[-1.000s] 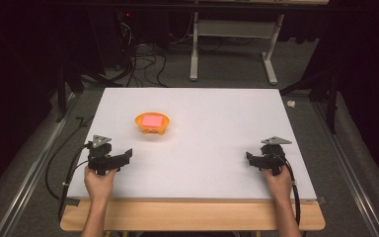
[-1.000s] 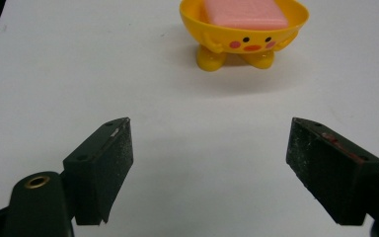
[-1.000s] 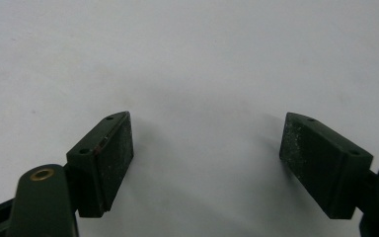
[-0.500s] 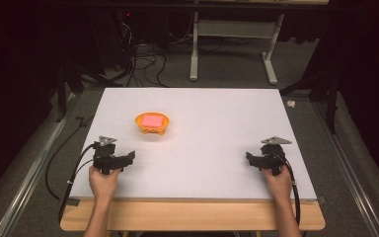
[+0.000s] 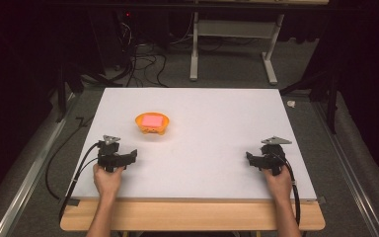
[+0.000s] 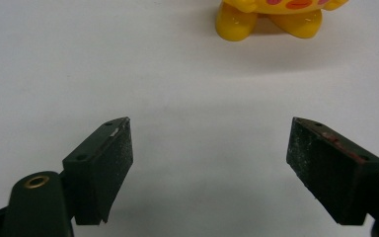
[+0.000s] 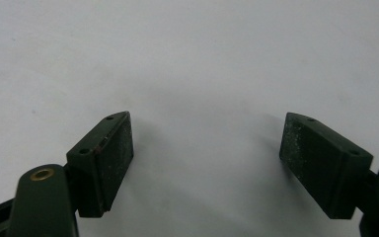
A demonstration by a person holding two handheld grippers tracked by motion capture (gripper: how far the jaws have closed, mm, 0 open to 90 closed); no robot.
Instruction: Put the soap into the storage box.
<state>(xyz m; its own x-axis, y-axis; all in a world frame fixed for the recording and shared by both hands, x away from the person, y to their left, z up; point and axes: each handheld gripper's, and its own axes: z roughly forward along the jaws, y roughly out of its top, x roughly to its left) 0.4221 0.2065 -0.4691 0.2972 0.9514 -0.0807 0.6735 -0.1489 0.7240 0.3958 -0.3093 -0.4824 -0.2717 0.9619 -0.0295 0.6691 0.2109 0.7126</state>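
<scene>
From the high view I have a white table in front of me, its top a plain matte sheet sitting on a wooden board whose light edge shows along the near side. My left gripper rests low on the near-left part of the white top, jaws spread wide with nothing between them; in the left gripper view both black pads stand well apart over bare white surface. My right gripper sits at the near-right part of the top, likewise spread and empty, and in the right gripper view its pads frame only the white sheet with a soft shadow under them. The orange bowl stands on the left half of the table, beyond and a little right of the left gripper and well apart from the right one; it holds something flat and pink. In the left gripper view the bowl's yellow-orange feet show at the top edge, ahead of the jaws and clear of them. Around the table the room is dark: grey floor, a tangle of black cables behind the far-left corner, and the pale legs of a stand beyond the far edge. A metal rail runs along the floor on the left side.
</scene>
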